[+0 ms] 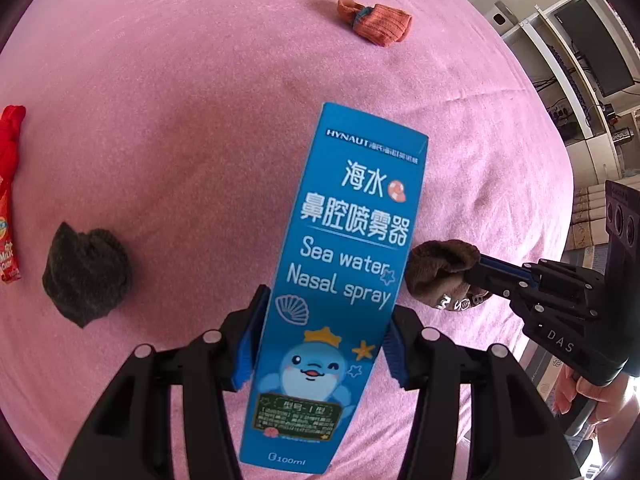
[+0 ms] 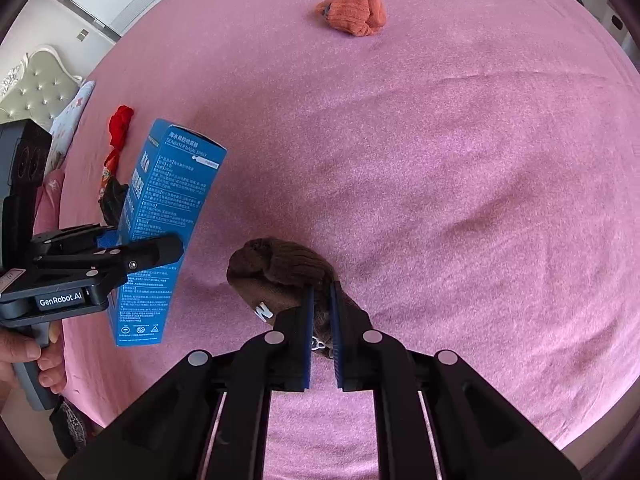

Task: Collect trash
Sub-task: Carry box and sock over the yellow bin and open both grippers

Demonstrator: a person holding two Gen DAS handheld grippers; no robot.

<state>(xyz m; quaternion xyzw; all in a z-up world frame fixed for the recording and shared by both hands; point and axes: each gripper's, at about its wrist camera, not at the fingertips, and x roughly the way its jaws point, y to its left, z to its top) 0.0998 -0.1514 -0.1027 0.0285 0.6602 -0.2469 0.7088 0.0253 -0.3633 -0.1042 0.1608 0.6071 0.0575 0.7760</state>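
Left gripper clamped across the blue nasal spray box, lifted clear of the pink blanket, presumably as trash for carrying off. Right gripper pinched nearly shut on a brown sock beside the box. Left scattered on the blanket: orange sock, dark grey sock, red wrapper, likely trash too

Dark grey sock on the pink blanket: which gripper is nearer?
Left. The left gripper, holding the blue box, is beside the dark grey sock; the right gripper, clamping the brown sock, is beyond the box.
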